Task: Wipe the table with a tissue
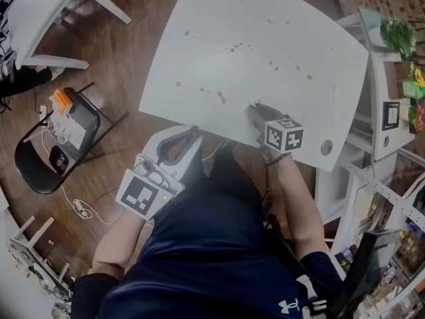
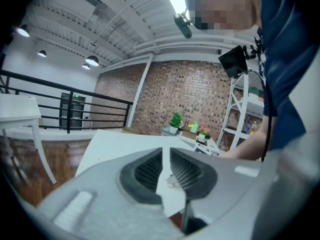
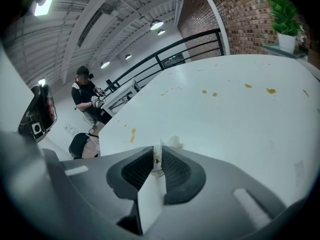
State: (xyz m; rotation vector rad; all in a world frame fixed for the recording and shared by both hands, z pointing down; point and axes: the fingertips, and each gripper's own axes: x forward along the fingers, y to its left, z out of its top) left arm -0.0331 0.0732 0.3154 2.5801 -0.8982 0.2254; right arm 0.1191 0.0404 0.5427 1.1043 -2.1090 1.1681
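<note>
The white table (image 1: 265,52) bears several brown stains (image 1: 220,97) across its top. My right gripper (image 1: 255,109) points down at the table near its front edge, shut on a small crumpled white tissue (image 3: 170,143) that pokes out past its fingertips onto the tabletop. In the right gripper view the right gripper (image 3: 158,154) has stains (image 3: 133,134) ahead to the left and others farther off. My left gripper (image 1: 191,135) hangs just off the table's front edge, roughly level, its jaws drawn to a narrow slit with nothing held; the left gripper (image 2: 166,156) faces across the tabletop.
A black chair (image 1: 40,158) with an orange and white device stands on the wooden floor at left. A second white table (image 1: 46,5) is at top left. White shelving with plants (image 1: 395,38) flanks the table's right side. A person (image 3: 85,101) stands far off.
</note>
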